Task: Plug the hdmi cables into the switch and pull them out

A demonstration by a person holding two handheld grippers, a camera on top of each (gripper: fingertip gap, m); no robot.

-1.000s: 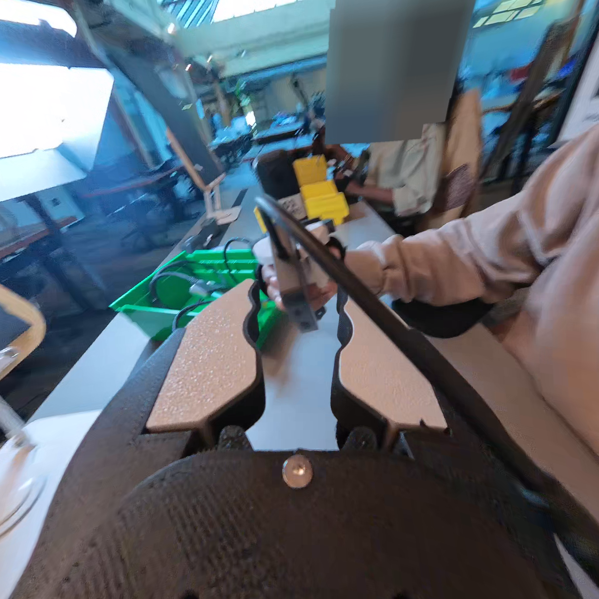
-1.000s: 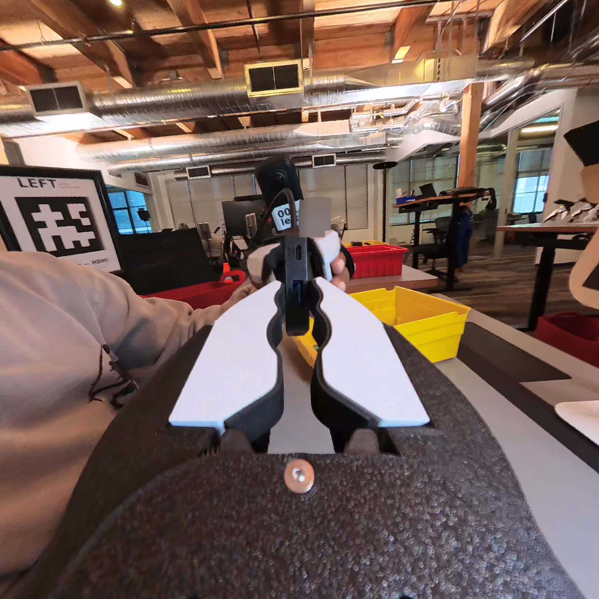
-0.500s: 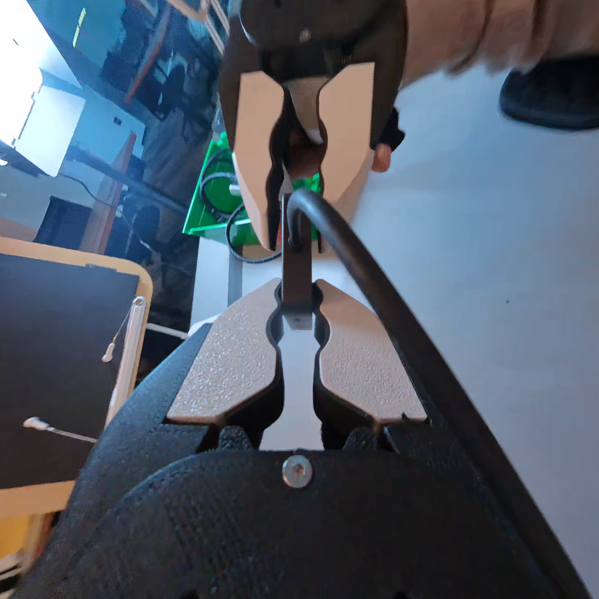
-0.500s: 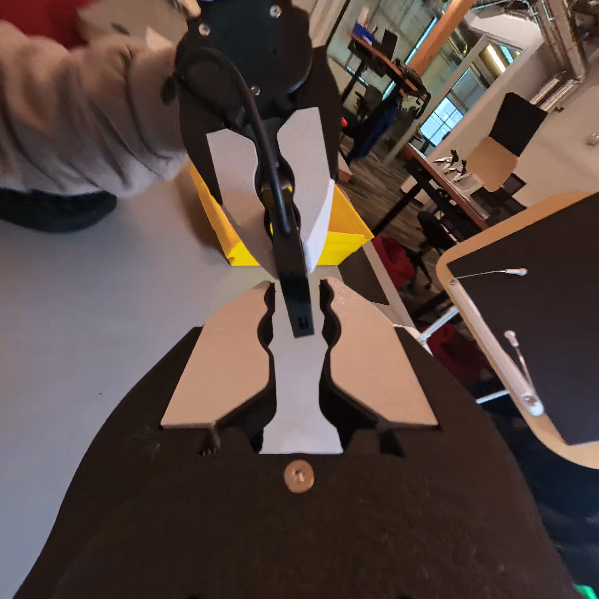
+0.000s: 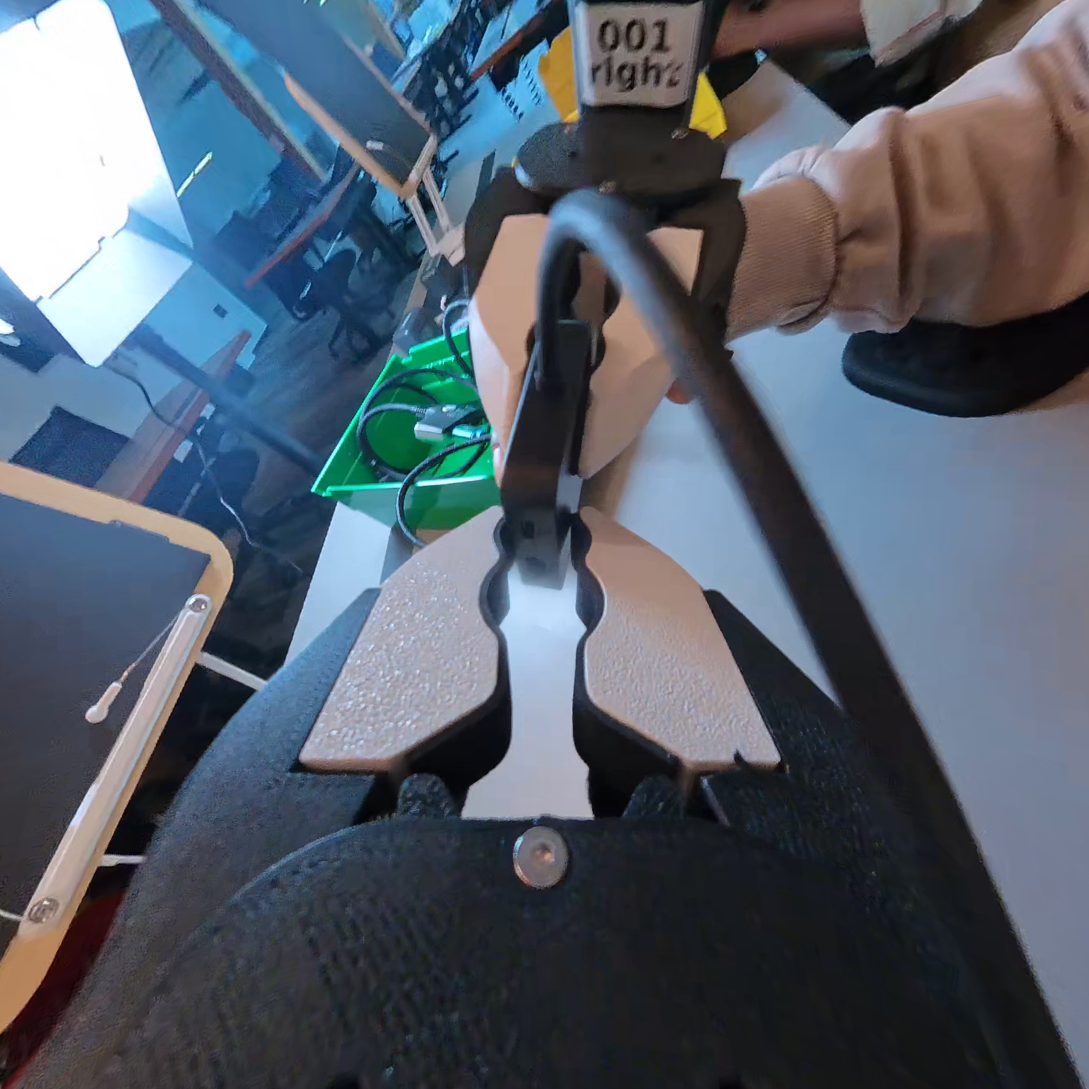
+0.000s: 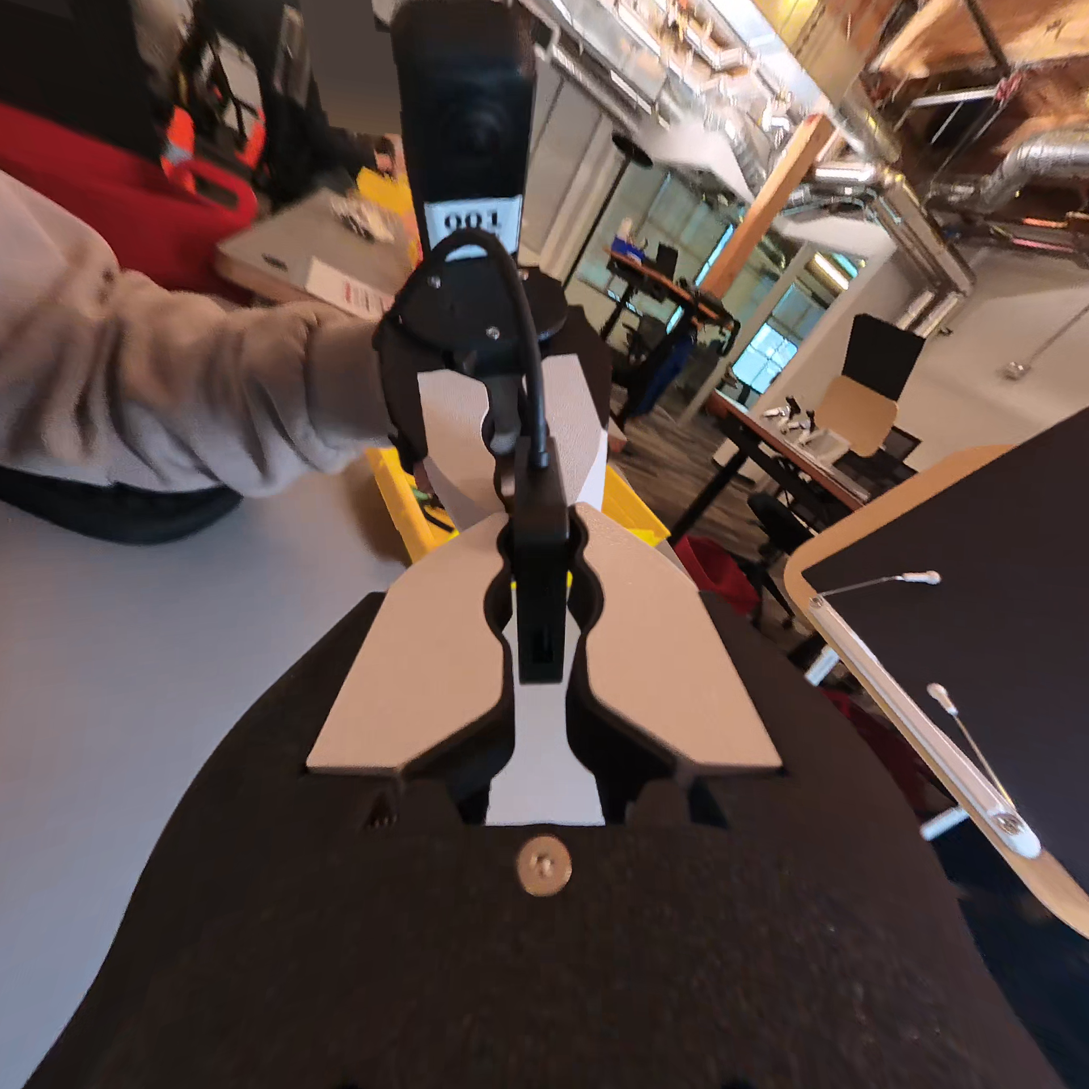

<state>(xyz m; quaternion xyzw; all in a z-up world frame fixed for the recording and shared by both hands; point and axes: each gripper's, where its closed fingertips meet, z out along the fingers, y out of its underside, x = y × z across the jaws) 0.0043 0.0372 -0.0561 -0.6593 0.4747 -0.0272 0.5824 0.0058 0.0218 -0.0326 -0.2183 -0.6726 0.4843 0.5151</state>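
Note:
A flat black switch [image 5: 539,448] stands edge-on between my two grippers, which face each other above the grey table [image 5: 913,589]. My left gripper [image 5: 539,548] is shut on its near end. My right gripper [image 6: 539,530] is shut on the switch [image 6: 539,589] from the opposite side. In the left wrist view the right gripper [image 5: 545,465] is straight ahead, held by a hand in a beige sleeve. A thick black HDMI cable [image 5: 766,471] is plugged into the switch's upper end, arches over and trails back past my left gripper. It also shows in the right wrist view [image 6: 524,330].
A green bin [image 5: 412,471] with coiled cables stands beyond the grippers at the table's edge. A yellow bin [image 6: 406,518] stands at the opposite side. A chair with a black seat [image 6: 972,589] is beside the table. A black pad [image 5: 972,377] lies under the sleeve. My left and right fingertips are right by each other.
My left gripper was open a second ago and has shut on the switch. Both grippers swung down toward the table and have since tilted partly back up. The right gripper's jaws have tightened on the switch.

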